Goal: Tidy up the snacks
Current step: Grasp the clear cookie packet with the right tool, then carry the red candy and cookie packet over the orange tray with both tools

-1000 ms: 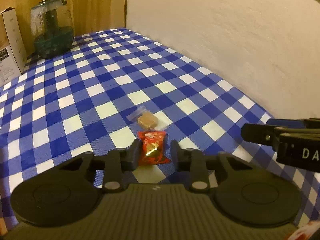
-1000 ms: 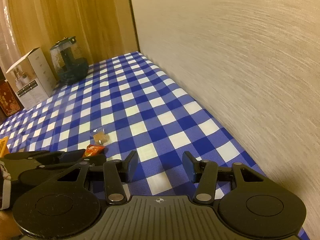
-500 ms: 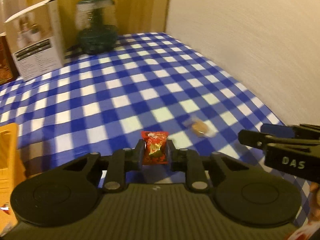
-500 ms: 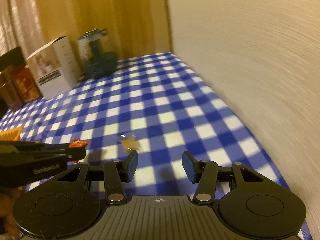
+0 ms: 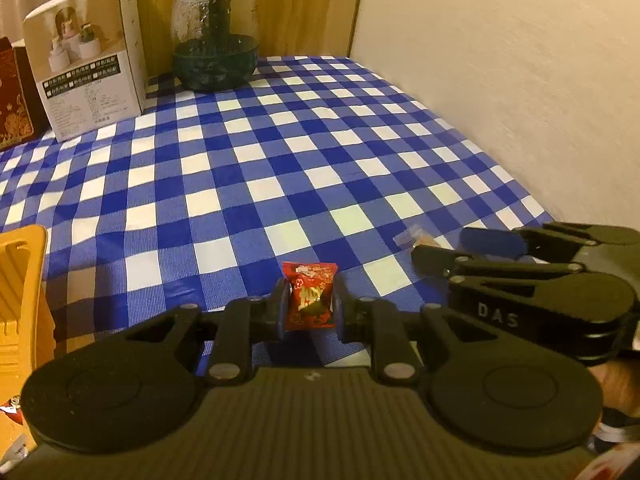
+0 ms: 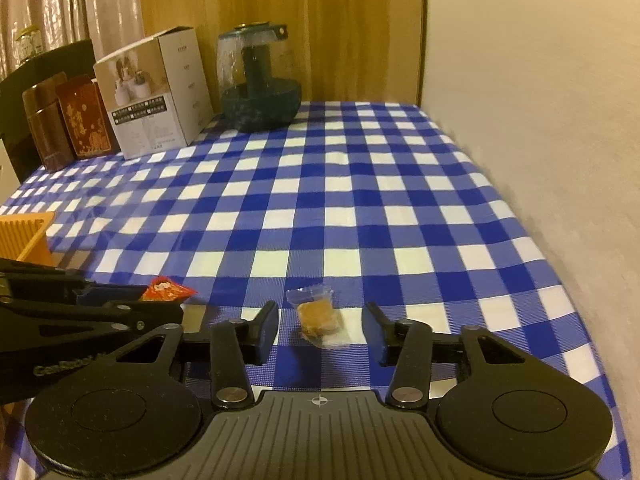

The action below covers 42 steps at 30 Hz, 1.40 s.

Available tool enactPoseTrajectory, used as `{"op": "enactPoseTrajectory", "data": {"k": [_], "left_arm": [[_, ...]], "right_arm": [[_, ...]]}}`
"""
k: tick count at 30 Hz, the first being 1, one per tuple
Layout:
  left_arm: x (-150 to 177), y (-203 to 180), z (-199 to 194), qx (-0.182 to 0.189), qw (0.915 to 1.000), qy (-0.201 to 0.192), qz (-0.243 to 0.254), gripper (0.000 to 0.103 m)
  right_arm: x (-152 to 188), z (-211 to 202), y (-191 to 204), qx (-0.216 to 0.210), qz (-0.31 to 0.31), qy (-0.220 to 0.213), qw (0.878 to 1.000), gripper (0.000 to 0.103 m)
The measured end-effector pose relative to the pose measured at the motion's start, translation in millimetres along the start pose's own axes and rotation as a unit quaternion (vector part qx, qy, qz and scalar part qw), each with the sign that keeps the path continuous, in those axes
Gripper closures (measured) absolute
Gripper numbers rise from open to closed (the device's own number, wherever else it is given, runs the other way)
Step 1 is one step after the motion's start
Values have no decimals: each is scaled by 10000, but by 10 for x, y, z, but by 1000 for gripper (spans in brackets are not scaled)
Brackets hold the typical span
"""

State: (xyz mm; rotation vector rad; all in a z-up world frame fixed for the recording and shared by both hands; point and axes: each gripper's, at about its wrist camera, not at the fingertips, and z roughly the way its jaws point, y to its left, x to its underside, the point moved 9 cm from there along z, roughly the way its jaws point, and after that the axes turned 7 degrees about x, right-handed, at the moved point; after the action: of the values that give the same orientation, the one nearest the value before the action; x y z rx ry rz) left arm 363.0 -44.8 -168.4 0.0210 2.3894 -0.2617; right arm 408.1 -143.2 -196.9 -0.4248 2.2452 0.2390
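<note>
My left gripper [image 5: 309, 306] is shut on a small red snack packet [image 5: 309, 297], held just above the blue-and-white checked cloth. In the right wrist view the same red packet [image 6: 168, 289] sticks out of the left gripper [image 6: 132, 300] at the lower left. A clear-wrapped brown snack [image 6: 318, 316] lies on the cloth between the fingers of my right gripper [image 6: 320, 330]. Its jaws are closing and the pads stand apart from the wrapper on both sides. In the left wrist view the right gripper [image 5: 448, 250] reaches in from the right, covering most of the brown snack [image 5: 414, 236].
An orange slatted basket [image 5: 22, 292] stands at the left edge of the table. At the back are a white carton [image 6: 156, 92], a dark glass jar [image 6: 260, 80], and red and brown tins [image 6: 64, 120]. A pale wall [image 6: 540, 120] runs along the table's right side.
My left gripper closed on the red packet and lifted it, swinging left toward the basket. My right gripper came down over the clear-wrapped brown snack and its fingers narrowed around it.
</note>
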Motion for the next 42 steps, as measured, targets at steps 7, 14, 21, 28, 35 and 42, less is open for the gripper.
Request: {"op": "enactPoseTrajectory", "data": {"k": [7, 14, 21, 28, 35, 42], "left_arm": [[11, 47, 13, 20, 10000, 10, -87, 83], [15, 41, 18, 8, 9999, 23, -111, 83], [25, 25, 4, 33, 9999, 50, -94, 83], [24, 1, -32, 71, 9999, 49, -54, 83], [34, -69, -141, 183, 9998, 14, -52, 83], [91, -180, -390, 304, 9995, -51, -81, 83]], "right_arm": [[39, 103, 55, 91, -212, 70, 9997, 63], [15, 124, 144, 69, -360, -13, 9993, 79], [31, 82, 169, 129, -365, 77, 9992, 80], [-10, -54, 163, 174, -282, 50, 9994, 80], [-6, -300, 116, 204, -100, 46, 9997, 80], [44, -606, 55, 239, 128, 20, 9996, 80]]}}
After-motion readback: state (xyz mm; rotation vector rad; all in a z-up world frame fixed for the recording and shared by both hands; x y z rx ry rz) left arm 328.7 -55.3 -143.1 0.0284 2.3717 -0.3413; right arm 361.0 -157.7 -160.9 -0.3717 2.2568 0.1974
